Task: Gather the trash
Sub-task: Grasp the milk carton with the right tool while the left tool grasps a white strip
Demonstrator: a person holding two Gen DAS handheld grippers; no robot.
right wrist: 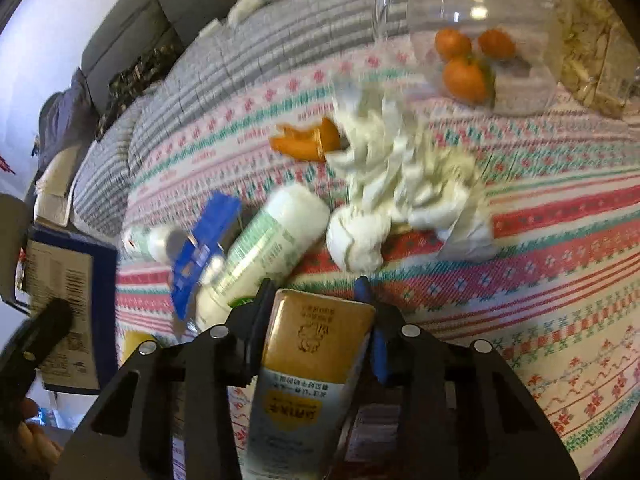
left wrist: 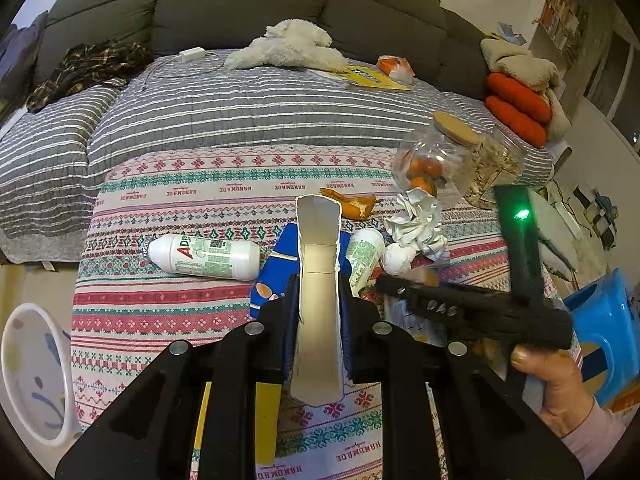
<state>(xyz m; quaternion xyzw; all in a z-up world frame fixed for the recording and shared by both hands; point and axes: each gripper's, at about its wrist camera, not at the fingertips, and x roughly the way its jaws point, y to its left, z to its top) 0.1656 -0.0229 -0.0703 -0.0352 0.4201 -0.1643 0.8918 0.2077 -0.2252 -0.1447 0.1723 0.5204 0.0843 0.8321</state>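
Note:
My left gripper (left wrist: 319, 292) is shut on an open blue carton (left wrist: 319, 280), held above the patterned bedspread. My right gripper (right wrist: 316, 300) is shut on a gold-topped drink carton (right wrist: 316, 336); it also shows at the right of the left wrist view (left wrist: 472, 312). On the bedspread lie two white bottles (left wrist: 204, 256) (right wrist: 272, 240), a flattened blue box (right wrist: 204, 248), crumpled white paper (left wrist: 416, 232) (right wrist: 404, 184) and orange peel (left wrist: 352, 206) (right wrist: 308, 138).
A clear jar with tangerines (right wrist: 468, 60) and a jar of dried slices (left wrist: 492, 160) stand at the back right. A white bin (left wrist: 32, 372) is at the lower left, a blue stool (left wrist: 604, 320) at the right. A plush toy (left wrist: 292, 46) lies by the sofa.

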